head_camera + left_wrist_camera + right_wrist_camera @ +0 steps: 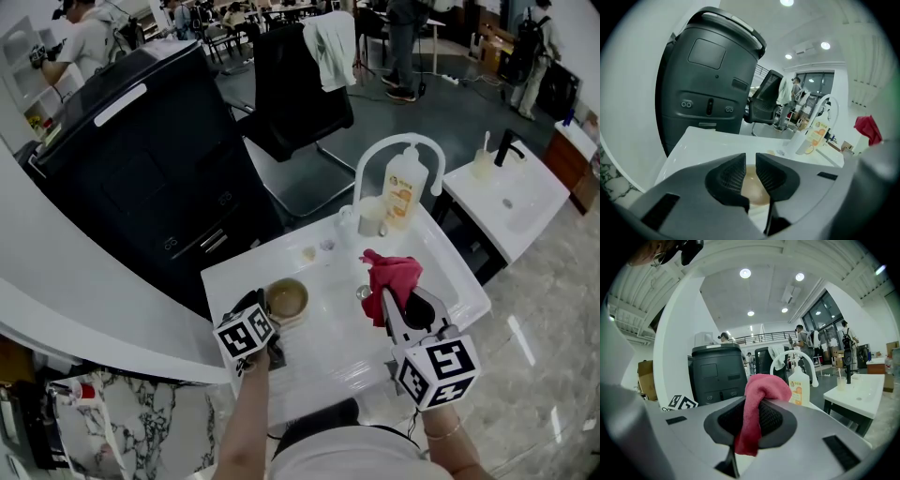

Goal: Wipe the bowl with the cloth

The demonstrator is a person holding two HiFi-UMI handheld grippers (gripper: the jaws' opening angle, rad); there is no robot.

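Bowl (287, 300) first: it sits upright on the white bench (328, 361) near the left edge, mouth facing up, its inside a brownish tan. Being round, it has no long axis to speak of. The left gripper (265, 314) hangs just over the bowl's near rim, tilted downward. In the left gripper view its fingers (729, 176) stand a narrow gap apart with nothing pinched between them — only the bowl (751, 185) showing through the gap below. The left forearm (248, 422) reaches in from the near edge.

The right gripper (394, 305) is held closer to level over the bench's right side, well apart from the bowl. Its fingers (776, 420) are clamped on the red cloth (757, 404), which bunches above them and hangs down through them, long axis roughly vertical. From the head view the cloth (392, 281) stands up past the fingertips.

At the far edge are a white arched faucet (398, 150), a pump bottle (403, 190) and a cup (371, 216). Beyond the far-left corner stands a black cabinet (150, 169) and an office chair (295, 89) — a second white table (511, 202) lies to the right, on a marbled floor (544, 356).
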